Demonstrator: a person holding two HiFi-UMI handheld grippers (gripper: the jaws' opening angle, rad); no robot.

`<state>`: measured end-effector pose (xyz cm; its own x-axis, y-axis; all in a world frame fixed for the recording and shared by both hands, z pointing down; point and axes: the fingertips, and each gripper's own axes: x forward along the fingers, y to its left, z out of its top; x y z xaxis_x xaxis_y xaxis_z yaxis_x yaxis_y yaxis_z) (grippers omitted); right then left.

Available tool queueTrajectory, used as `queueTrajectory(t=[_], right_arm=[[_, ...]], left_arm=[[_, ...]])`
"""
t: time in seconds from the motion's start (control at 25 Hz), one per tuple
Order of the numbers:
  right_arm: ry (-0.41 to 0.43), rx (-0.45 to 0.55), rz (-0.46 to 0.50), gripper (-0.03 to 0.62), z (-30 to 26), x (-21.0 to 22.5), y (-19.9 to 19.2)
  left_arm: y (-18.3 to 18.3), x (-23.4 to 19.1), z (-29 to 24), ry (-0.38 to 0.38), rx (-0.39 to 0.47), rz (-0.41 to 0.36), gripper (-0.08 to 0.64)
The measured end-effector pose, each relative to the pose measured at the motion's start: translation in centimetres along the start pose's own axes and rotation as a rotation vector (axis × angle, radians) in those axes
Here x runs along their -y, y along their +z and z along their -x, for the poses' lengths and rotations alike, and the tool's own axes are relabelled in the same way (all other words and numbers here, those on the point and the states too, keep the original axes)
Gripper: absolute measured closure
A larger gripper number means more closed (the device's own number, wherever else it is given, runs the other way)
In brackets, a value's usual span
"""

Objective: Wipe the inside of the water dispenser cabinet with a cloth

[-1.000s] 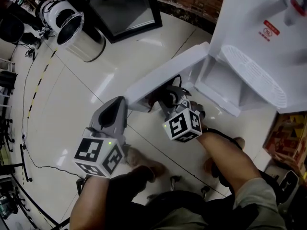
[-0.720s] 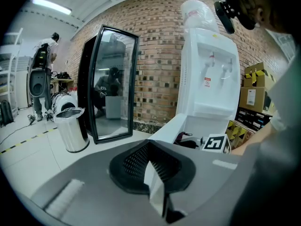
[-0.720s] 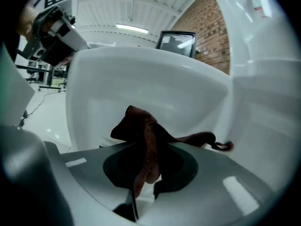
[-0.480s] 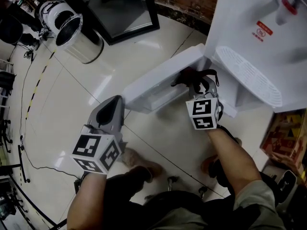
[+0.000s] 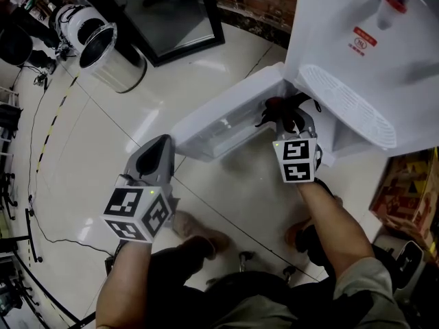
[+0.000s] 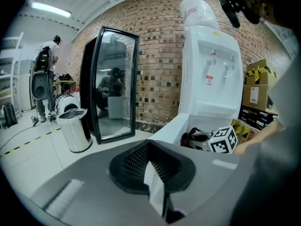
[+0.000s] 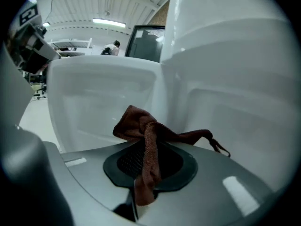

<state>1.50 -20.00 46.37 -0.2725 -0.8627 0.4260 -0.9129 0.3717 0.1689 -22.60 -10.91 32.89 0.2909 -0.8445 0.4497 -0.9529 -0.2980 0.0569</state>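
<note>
Glossy pale floor tiles (image 5: 103,136) are running up to a brick wall (image 6: 160,60), where the white water dispenser (image 5: 357,26) is standing with its cabinet door (image 5: 219,118) hanging wide open. That is leaving the cabinet mouth free for a tool to enter.

The right gripper (image 5: 289,123) is reaching into that mouth, its fingers pinching a brown cloth (image 7: 146,140) firmly between them. A bunched fold is sticking out ahead of the fingertips, and a thin tail is trailing off to their right. Held this way, I judge, soft fabric rather than hard jaw is going to meet the plastic first.

Just left of the fingers the door's inner face is showing. The cabinet's white inner walls (image 7: 235,102) are rising ahead and to the right, near the cloth; whether fabric is touching them yet I cannot tell.

The left gripper (image 5: 159,148) is hovering well back from the door, fingers pressed together with no task item between them. Only a pale sliver (image 6: 155,187) is showing at their seam, and I cannot identify it. This gripper is probably idling out of the way so the wiping hand is getting the whole opening. A steel bin (image 5: 113,50) is sitting far beyond its fingertips.
</note>
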Motion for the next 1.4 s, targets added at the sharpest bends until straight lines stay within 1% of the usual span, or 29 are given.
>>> queueTrajectory(t=[0.04,0.12,0.28,0.36,0.44,0.48,0.56,0.6,0.68,0.88,1.0,1.08,1.2,1.4], right_arm=[[0.043,0.024,0.015,0.522,0.6,-1.7,0.2],[0.164,0.075,0.072,0.522,1.9,-6.4,0.6],[0.444,0.177,0.238,0.522,5.6,-17.3,1.5],[0.556,0.214,0.3,0.522,7.1,-21.7,1.5],[0.637,0.224,0.34,0.522,7.8,-24.8,1.4],[0.666,0.219,0.354,0.522,7.7,-25.9,1.2],[0.695,0.194,0.392,0.522,6.9,-27.4,0.4],[0.696,0.177,0.407,0.522,6.2,-27.8,-0.1],[0.668,0.137,0.415,0.522,4.5,-27.4,-0.8],[0.541,0.045,0.371,0.522,0.0,-23.5,-2.1],[0.439,-0.011,0.272,0.522,-2.7,-20.3,-2.5],[0.393,-0.037,0.218,0.522,-4.0,-18.5,-2.6],[0.327,-0.068,0.158,0.522,-4.8,-16.3,-3.1],[0.152,-0.127,0.028,0.522,-5.7,-10.4,-4.3]], left_arm=[[0.0,-0.1,-0.1,0.0,0.0,0.002,0.56],[0.1,-0.2,-0.1,-0.004,0.0,0.007,0.56],[0.1,-0.1,-0.1,-0.015,0.002,0.014,0.56],[0.0,0.0,0.0,-0.016,0.003,0.015,0.56],[0.1,0.0,0.0,-0.013,0.004,0.017,0.56],[0.1,-0.1,0.0,-0.011,0.004,0.019,0.56],[0.2,-0.1,-0.1,-0.012,0.005,0.019,0.56],[0.2,-0.2,-0.1,-0.013,0.005,0.014,0.56],[0.2,-0.3,-0.2,-0.012,0.008,0.008,0.56],[0.6,-0.7,-0.4,-0.012,0.008,0.038,0.56],[0.7,-0.9,-0.6,-0.017,0.007,0.041,0.56],[0.8,-1.0,-0.6,-0.018,0.009,0.045,0.56],[0.9,-1.2,-1.0,-0.019,0.008,0.051,0.56],[0.9,-1.2,-0.9,-0.018,0.004,0.049,0.56]])
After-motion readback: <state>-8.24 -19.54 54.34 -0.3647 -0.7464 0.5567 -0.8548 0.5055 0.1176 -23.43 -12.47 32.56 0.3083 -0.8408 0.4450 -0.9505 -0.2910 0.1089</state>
